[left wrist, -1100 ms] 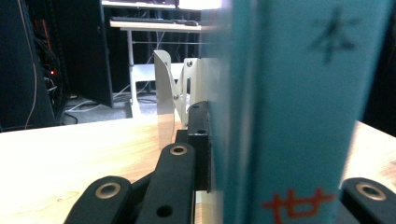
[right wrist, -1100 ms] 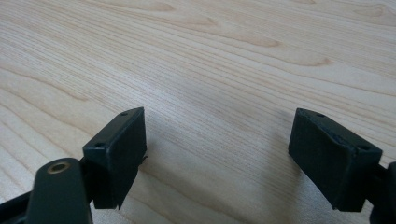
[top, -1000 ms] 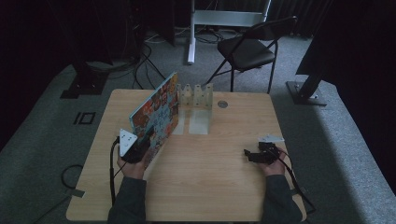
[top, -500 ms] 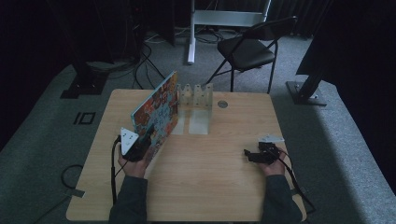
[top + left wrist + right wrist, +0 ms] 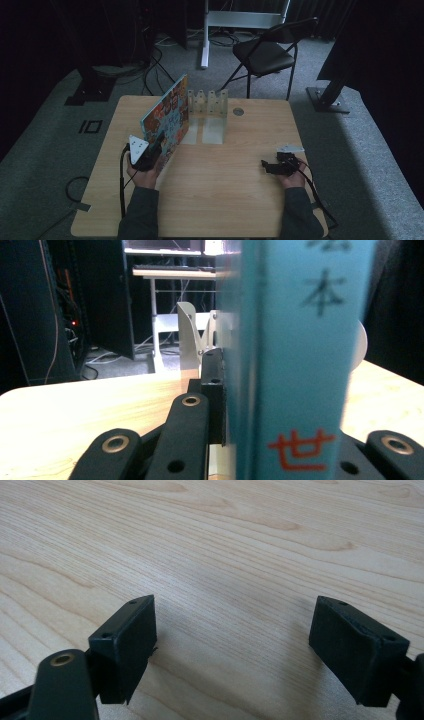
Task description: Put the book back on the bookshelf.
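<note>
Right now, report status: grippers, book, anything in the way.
Left gripper shut on book, held on edge, tilted. Right gripper open over bare table. White rack right beside the book.

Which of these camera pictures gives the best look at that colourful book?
The high view: it shows the book whole, standing tilted on its edge beside the white metal rack, clamped by the left gripper. The left gripper view shows just its blurred turquoise spine between the jaws. The right gripper view looks at bare table.
</note>
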### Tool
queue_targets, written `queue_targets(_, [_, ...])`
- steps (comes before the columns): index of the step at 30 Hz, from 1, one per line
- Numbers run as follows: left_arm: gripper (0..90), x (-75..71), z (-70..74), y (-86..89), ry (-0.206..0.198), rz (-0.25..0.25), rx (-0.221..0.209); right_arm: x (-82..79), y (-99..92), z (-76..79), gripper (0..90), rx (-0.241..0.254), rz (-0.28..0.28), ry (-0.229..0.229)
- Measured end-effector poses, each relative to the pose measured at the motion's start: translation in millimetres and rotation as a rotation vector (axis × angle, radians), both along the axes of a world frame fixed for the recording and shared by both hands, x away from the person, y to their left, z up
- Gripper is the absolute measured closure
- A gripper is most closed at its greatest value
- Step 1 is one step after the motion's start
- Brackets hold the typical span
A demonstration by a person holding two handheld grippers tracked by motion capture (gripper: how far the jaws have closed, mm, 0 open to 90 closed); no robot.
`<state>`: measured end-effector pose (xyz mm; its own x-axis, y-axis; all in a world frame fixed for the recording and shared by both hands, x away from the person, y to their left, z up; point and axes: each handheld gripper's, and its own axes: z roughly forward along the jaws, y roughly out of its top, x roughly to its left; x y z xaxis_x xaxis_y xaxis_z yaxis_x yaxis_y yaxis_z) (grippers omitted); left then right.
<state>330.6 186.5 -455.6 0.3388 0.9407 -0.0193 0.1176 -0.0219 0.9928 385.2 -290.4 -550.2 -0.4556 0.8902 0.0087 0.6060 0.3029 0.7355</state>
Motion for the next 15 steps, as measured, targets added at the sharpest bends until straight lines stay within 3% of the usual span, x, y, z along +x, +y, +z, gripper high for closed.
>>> queue_targets(15, [81.0, 7.0, 1.9, -6.5, -0.018, 0.048, -0.008, 0.0, 0.0, 0.0, 18.8, -0.001, 0.001, -0.001])
